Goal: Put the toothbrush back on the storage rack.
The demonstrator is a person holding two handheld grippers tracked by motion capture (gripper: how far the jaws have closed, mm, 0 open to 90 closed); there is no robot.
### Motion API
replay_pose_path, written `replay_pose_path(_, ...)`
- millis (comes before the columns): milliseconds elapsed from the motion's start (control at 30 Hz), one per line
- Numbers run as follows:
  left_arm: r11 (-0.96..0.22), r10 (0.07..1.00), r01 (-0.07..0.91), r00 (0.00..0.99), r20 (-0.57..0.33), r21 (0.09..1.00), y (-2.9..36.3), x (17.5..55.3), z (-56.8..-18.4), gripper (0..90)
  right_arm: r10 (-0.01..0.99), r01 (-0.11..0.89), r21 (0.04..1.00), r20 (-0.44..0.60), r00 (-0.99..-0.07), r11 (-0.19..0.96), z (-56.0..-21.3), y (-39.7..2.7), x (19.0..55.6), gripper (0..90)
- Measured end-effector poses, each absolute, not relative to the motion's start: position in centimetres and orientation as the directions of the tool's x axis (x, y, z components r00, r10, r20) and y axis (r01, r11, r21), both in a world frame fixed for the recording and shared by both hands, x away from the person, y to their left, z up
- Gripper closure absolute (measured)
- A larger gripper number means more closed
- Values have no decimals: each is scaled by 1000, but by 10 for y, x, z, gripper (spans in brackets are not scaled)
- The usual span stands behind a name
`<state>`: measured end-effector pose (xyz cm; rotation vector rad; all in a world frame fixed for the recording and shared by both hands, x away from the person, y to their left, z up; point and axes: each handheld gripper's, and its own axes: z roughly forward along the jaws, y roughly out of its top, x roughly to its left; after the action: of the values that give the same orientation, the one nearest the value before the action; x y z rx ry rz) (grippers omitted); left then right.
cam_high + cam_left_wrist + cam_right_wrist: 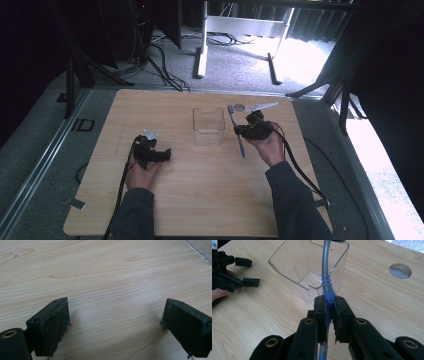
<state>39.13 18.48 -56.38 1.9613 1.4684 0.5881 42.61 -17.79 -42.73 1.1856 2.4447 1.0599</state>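
In the right gripper view, the right hand-held gripper (329, 302) sits at the lower middle of the frame with its two black jaws pressed together on the blue handle of a toothbrush (327, 288). The pads clamp the handle from both sides, with no gap left beyond the handle itself. The toothbrush runs up out of the jaws toward the top of the frame, its grey neck crossing in front of a clear plastic box (297, 267) that stands on the wooden table (387, 302) in the upper middle. Its head is cut off by the top edge of that view.

In the high view, the right hand-held gripper (250, 126) is right of centre, just beside the clear plastic box (208, 126). The toothbrush (236, 131) shows as a thin blue line slanting from above the gripper down to its lower left, raised off the table (200, 200).

The left hand-held gripper (159, 150) lies left of centre in the high view, low over the wood. In the left gripper view its jaws stand wide apart with bare table (107, 277) between them, holding nothing.
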Motion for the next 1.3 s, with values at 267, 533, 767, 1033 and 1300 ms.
replay_pose_path(267,-197,958,686,285,-10,700,185,391,-564,79,757,583,710,108,-645,395,-427,-179,426,815)
replay_pose_path(533,-197,958,686,285,-10,700,185,391,-564,79,751,586,723,141,-645,367,-426,-180,428,815)
replay_pose_path(767,-198,958,686,286,-10,700,185,391,-564,79,747,581,735,157,-646,348,-425,-181,429,815)
replay_pose_path(1033,-198,958,686,286,-10,700,185,391,-564,79,738,576,751,181,-650,323,-423,-182,430,815)
replay_pose_path(1300,-197,958,686,286,-10,700,185,391,-564,79,733,567,767,195,-652,300,-422,-182,431,815)
